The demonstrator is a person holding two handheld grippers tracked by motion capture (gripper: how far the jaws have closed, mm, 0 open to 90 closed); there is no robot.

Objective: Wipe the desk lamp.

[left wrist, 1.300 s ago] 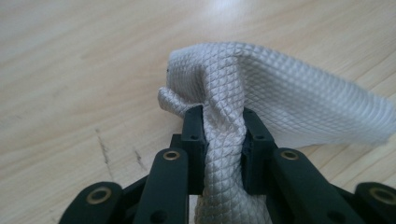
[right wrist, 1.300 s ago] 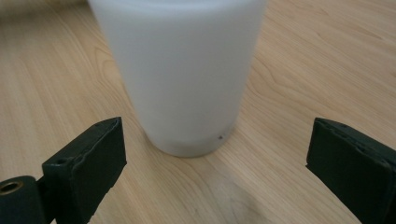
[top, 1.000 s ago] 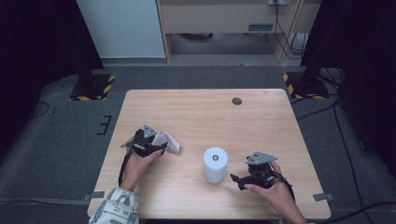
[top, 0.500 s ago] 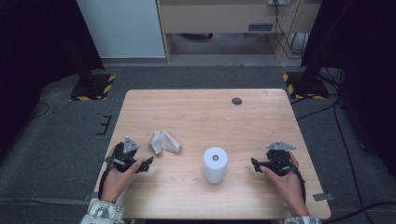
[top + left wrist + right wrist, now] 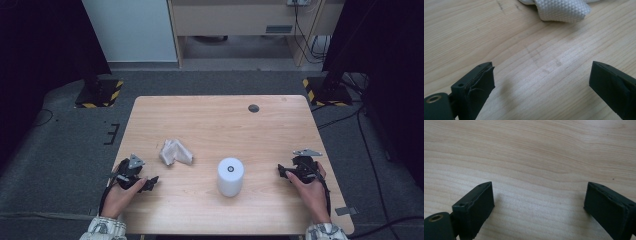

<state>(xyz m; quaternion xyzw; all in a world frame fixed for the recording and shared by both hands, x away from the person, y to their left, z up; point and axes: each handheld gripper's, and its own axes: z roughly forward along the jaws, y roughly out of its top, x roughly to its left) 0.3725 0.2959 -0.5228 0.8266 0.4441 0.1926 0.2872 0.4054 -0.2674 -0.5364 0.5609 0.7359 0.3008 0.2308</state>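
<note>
L gripper sits near the table's front-left corner, jaws spread wide w/ nothing between them; they've just been opening, & in the left gripper view there's bare wood btwn the two black pads. The crumpled white cloth lies loose on the surface, just beyond & to the right of that gripper, not touching it, in the left half of the table, closer to the front edge than the back. In the left gripper view the cloth is at the top, apart from both jaws.

R gripper rests by the front-right corner, jaws released too, only wood grain btwn them in the right gripper view. White paper roll stands upright btwn the two grippers, near the front edge, well apart from the cloth. Small dark disc near the back edge, right of centre.
</note>
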